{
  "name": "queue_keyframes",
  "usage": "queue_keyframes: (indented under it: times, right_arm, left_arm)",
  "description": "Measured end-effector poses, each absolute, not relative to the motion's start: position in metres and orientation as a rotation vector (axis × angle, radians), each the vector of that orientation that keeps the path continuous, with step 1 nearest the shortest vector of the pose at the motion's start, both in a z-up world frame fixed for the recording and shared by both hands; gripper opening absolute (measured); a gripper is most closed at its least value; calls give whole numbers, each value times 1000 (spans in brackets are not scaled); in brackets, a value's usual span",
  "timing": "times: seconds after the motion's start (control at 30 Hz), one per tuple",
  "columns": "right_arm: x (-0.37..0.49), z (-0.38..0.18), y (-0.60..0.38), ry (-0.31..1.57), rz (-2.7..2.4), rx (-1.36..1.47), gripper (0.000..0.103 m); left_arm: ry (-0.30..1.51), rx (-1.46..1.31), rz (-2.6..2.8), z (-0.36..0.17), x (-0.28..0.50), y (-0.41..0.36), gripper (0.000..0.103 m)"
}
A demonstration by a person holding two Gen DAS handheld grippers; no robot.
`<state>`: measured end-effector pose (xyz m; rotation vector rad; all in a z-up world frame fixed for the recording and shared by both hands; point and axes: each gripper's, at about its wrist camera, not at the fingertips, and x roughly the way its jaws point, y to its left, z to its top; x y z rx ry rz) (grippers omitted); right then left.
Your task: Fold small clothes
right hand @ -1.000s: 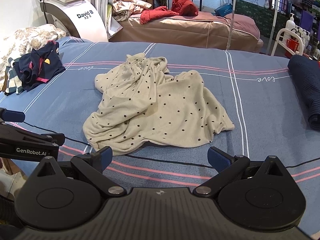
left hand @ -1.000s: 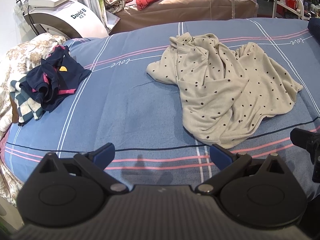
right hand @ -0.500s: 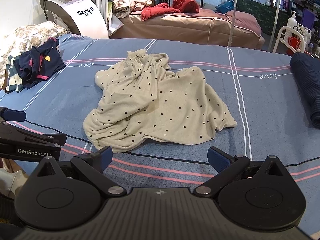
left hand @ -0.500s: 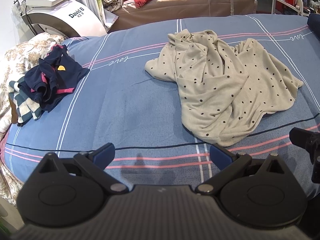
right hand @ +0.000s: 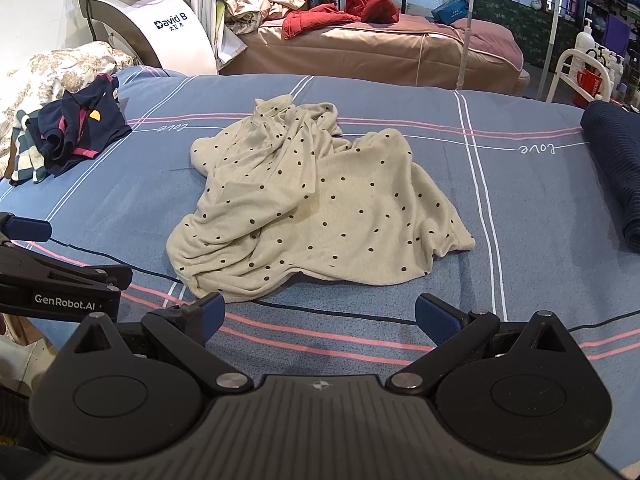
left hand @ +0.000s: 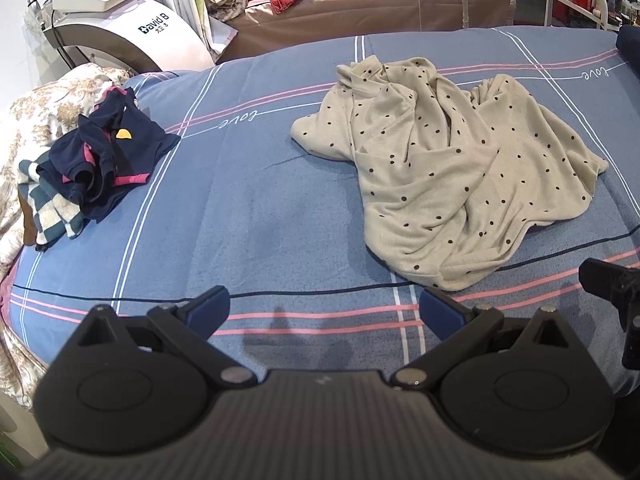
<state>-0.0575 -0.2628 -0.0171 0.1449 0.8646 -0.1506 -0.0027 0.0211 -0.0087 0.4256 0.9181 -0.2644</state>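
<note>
A crumpled beige garment with dark dots (left hand: 452, 168) (right hand: 316, 208) lies on the blue striped bed cover (left hand: 248, 208) (right hand: 520, 184). My left gripper (left hand: 324, 312) hovers open over the near edge of the bed, short of the garment's lower left corner. My right gripper (right hand: 316, 316) is open too, just in front of the garment's near hem. Neither touches the cloth. The left gripper's body (right hand: 56, 280) shows at the left edge of the right wrist view, and the right gripper's body (left hand: 612, 292) sits at the right edge of the left wrist view.
A pile of dark navy and pink clothes (left hand: 104, 160) (right hand: 76, 132) rests on a checked cloth at the bed's left side. A dark blue rolled fabric (right hand: 616, 168) lies at the right. Behind stand a white machine (right hand: 148, 20) and a brown couch (right hand: 380, 52) with red clothes.
Both grippers have drifted slightly forward and up, so the garment sits a little lower in view. The garment itself has not moved, and both grippers stay open.
</note>
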Motion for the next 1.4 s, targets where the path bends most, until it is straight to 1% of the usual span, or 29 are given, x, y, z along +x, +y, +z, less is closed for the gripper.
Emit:
queue_keyframes:
  times: [1.03, 1.2, 1.4]
  right_arm:
    - [-53, -30, -263, 907, -137, 157, 103]
    - [-55, -36, -264, 863, -54, 204, 103]
    - [-61, -51, -281, 763, -2, 336, 103]
  left_arm:
    - [964, 394, -265, -25, 5, 25, 103]
    - [918, 359, -308, -33, 11, 29, 103]
    - [794, 451, -379, -41, 21, 6, 103]
